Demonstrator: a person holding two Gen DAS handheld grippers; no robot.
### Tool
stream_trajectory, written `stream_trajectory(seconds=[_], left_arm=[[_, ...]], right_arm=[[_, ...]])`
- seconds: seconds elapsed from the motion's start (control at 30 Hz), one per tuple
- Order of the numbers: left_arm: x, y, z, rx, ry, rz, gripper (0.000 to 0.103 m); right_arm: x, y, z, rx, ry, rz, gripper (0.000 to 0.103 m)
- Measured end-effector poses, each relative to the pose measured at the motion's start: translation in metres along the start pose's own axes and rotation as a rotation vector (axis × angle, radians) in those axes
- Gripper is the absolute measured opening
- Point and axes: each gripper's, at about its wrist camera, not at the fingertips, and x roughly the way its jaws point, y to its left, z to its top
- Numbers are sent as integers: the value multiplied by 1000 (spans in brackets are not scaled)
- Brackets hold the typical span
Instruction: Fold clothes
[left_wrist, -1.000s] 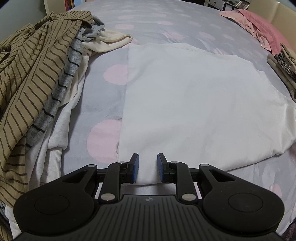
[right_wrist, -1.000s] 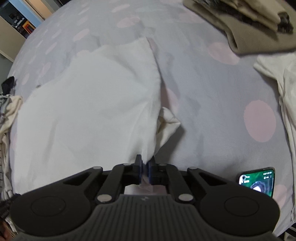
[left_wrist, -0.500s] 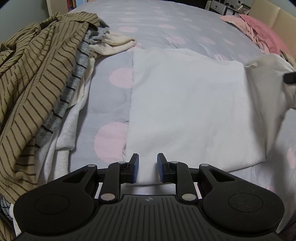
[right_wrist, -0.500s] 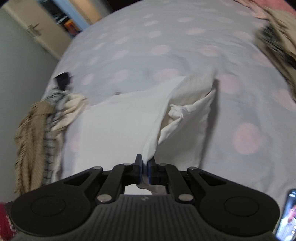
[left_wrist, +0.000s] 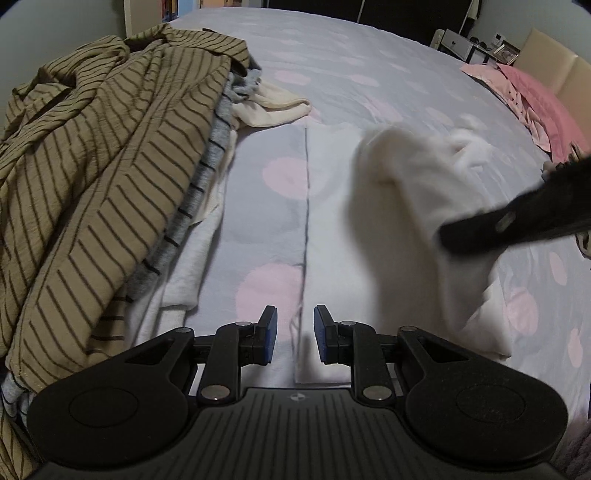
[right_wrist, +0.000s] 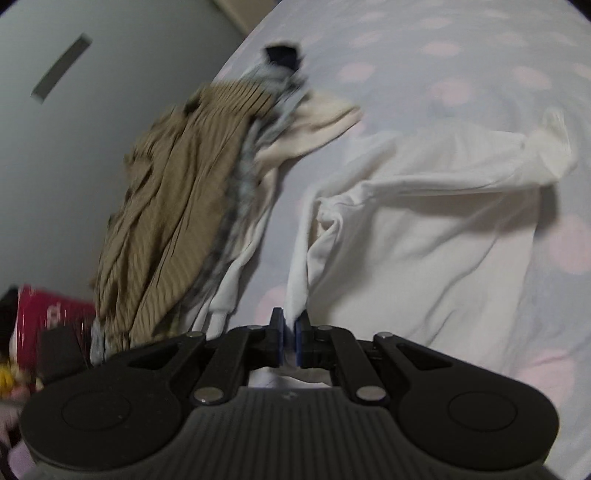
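A white garment (left_wrist: 332, 229) lies flat on the dotted bed sheet (left_wrist: 369, 48). In the left wrist view its straight left edge runs down toward my left gripper (left_wrist: 295, 336), which is open just above that edge, nothing pinched between the blue pads. My right gripper (right_wrist: 290, 332) is shut on a bunched edge of the white garment (right_wrist: 424, 240) and holds that side lifted, folded over toward the left. The right gripper's black body (left_wrist: 517, 221) enters the left wrist view from the right, blurred, with white cloth draped below it.
A pile of clothes lies at the left: a tan striped shirt (left_wrist: 110, 166) over a grey striped piece (left_wrist: 207, 162) and a cream one (left_wrist: 273, 107). Pink fabric (left_wrist: 535, 107) lies at the far right. A red object (right_wrist: 48, 314) sits beside the bed.
My right gripper has swung left and up with the garment's right side, folding it over the flat part, and has come into the left wrist view. The left gripper shifted slightly toward the garment's left edge.
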Motion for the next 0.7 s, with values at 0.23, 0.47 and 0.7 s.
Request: stream_trajectory(seconds=[0.23, 0.47, 0.7], left_arm=[[-1, 17, -9, -18, 24, 10, 20], [-12, 21, -8, -30, 10, -13, 20], [-17, 18, 0, -74, -15, -85, 20]], right_arm=[[62, 6, -10, -26, 120, -48, 7], [74, 5, -11, -6, 150, -26, 29], [29, -9, -14, -22, 62, -40, 41]])
